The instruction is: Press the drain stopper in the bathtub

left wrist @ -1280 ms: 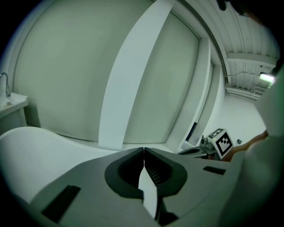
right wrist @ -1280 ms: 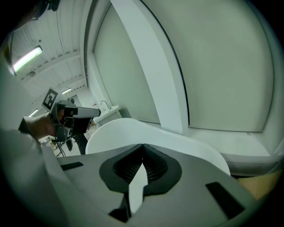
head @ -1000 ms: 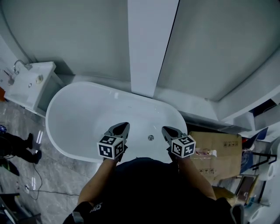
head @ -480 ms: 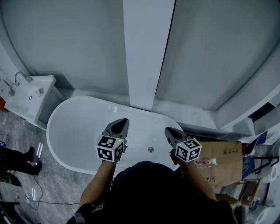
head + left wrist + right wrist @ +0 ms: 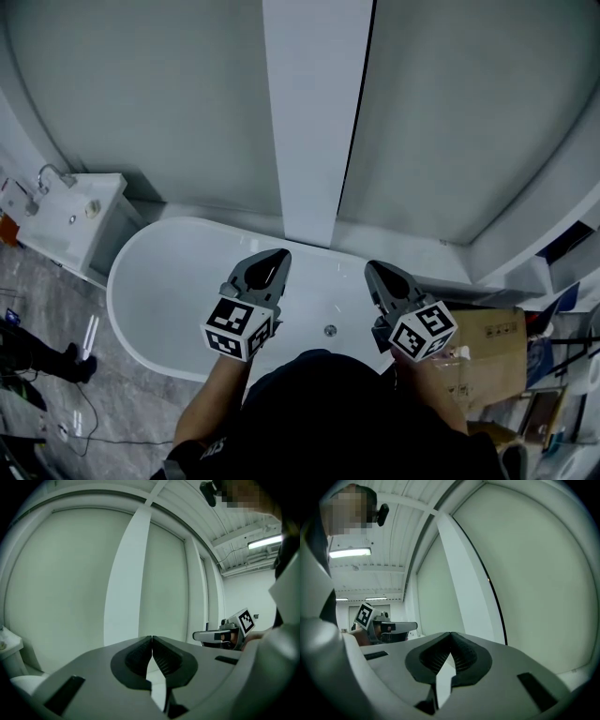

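The left hand-held gripper and right hand-held gripper hover clenched and empty over the tub. They flank the stopper on its floor, and closed tips suit pressing. The stopper looks too small to tell if it is down.

No word or number can be read anywhere: the cardboard box just right of the bathtub bears only small printed marks, too blurred to make out.
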The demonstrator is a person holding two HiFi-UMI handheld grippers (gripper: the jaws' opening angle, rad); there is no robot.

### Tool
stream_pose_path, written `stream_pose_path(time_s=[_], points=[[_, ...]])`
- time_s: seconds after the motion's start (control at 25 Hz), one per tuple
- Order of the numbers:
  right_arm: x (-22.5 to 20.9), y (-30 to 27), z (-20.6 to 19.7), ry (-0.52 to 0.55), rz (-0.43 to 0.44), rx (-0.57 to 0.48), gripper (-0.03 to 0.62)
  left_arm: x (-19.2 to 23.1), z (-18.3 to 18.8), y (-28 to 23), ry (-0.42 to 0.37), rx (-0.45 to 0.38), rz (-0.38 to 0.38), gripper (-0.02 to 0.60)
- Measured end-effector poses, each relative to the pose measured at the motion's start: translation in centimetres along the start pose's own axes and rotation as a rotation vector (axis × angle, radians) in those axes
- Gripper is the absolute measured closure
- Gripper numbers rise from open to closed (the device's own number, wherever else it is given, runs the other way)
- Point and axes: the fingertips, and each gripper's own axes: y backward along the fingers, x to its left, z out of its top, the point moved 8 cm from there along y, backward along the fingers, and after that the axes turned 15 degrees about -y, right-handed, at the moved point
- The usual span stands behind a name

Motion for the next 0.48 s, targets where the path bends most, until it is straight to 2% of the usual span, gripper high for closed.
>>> stream_pose_path(time_s=[0.12, 0.24, 0.48], points=[[1.2, 0.0, 0.9, 0.074, 0.052, -0.052, 0.582, 0.4, 0.5, 0.4, -0.016, -0.012, 0.013, 0.565], [1.7, -0.1, 1.2, 0.133, 0.072, -0.060, 0.583, 0.7, 0.4, 0.2, -0.022, -0.009, 0.029, 0.565], [1.5, -0.7, 0.5, 0.157, 0.066, -0.039, 0.583, 1.5, -0.4, 0.3, -0.002, 0.011, 0.051, 0.565]])
